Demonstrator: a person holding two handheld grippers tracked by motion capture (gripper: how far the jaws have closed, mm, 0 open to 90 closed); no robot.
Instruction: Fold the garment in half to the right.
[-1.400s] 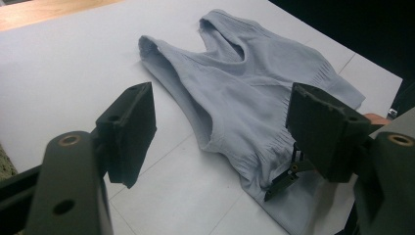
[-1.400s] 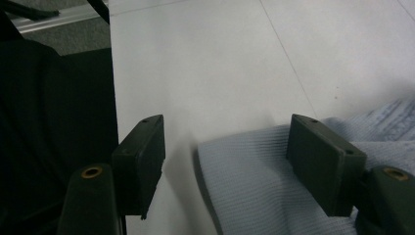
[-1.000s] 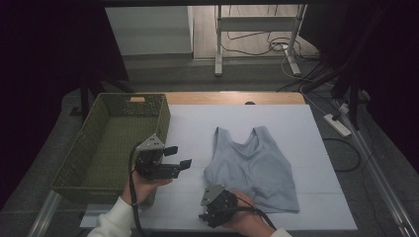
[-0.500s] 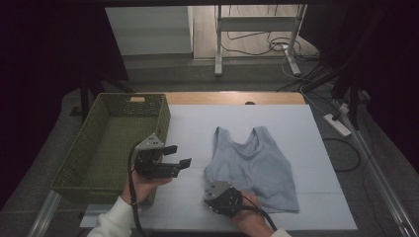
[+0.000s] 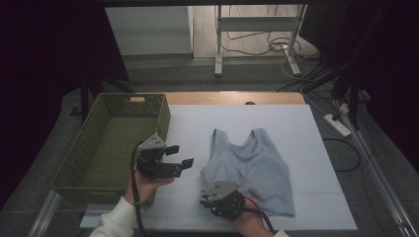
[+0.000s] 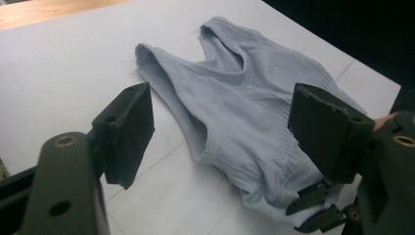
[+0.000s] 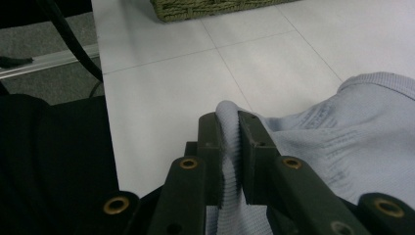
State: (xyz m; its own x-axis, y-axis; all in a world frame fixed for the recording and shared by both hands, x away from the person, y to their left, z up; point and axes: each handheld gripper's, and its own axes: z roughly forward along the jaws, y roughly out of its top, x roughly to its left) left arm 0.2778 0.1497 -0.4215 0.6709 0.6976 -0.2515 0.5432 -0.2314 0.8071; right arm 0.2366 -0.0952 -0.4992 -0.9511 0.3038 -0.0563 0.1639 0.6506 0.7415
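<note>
Two grippers at work: right gripper (image 7: 230, 147) pinches the hem corner of the pale blue tank top (image 5: 257, 168); left gripper (image 5: 178, 155) hovers wide beside it, holding nothing. Best to lift slowly, keeping the fold deep in the jaws. Garment lies flat mid-table, ribbed knit, beside the green basket (image 5: 84, 158).

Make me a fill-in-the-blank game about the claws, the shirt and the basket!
1. The right claw is shut on the hem of the light blue ____.
2. The left claw hovers with its jaws ____.
3. The tank top lies flat on the ____ mat.
4. The green woven basket sits to the ____ of the top in the high view.

Missing words: tank top; open; white; left
</note>
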